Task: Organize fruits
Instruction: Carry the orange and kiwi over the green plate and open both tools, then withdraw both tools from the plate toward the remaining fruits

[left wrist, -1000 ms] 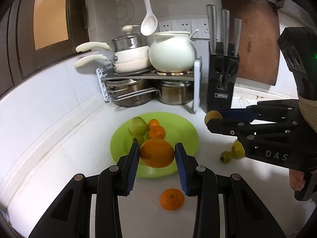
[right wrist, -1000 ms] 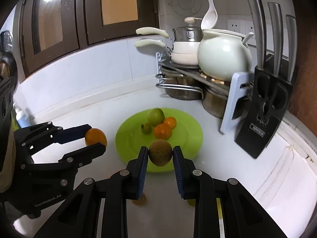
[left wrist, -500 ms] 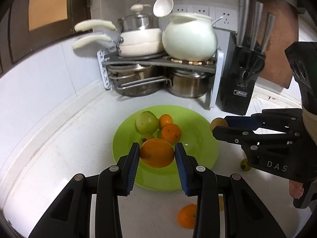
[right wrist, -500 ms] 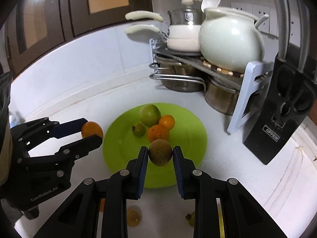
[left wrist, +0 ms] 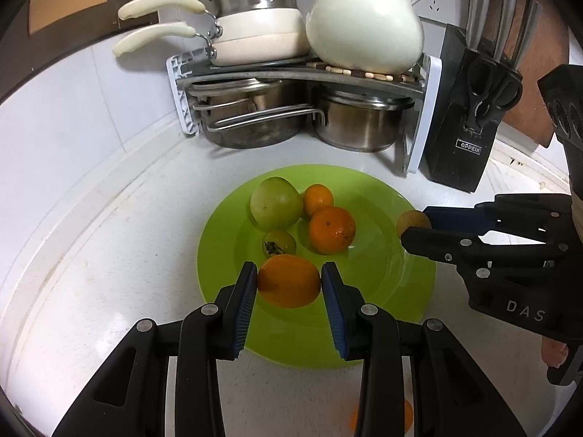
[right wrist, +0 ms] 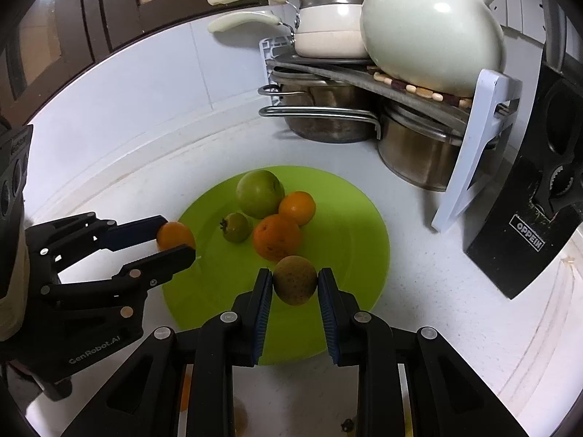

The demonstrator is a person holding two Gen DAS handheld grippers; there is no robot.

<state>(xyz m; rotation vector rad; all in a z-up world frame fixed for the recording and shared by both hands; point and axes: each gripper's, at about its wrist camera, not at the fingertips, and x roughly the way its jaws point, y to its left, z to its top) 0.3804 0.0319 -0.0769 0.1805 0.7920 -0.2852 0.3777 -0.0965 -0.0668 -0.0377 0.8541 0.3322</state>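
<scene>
My left gripper [left wrist: 288,284] is shut on an orange [left wrist: 289,281] and hangs over the near part of a green plate [left wrist: 400,273]. My right gripper [right wrist: 295,284] is shut on a small brownish-green fruit [right wrist: 294,279] above the plate's [right wrist: 349,196] near side. On the plate lie a green apple [left wrist: 276,203], two oranges [left wrist: 331,230] [left wrist: 318,199] and a small green fruit [left wrist: 279,243]. In the left wrist view the right gripper [left wrist: 415,227] comes in from the right with its fruit [left wrist: 413,221]. In the right wrist view the left gripper [right wrist: 175,242] enters from the left with its orange [right wrist: 175,235].
A corner rack [left wrist: 302,73] with steel pots [left wrist: 360,123], cream pans [left wrist: 255,32] and a white pot [left wrist: 364,22] stands behind the plate. A black knife block [left wrist: 470,116] is at the right. Another orange [left wrist: 404,417] lies on the white counter [left wrist: 91,255] under my left gripper.
Both grippers have moved forward and down with their fruits, from the counter side to over the plate. The loose fruits on the counter have slipped below and behind them.
</scene>
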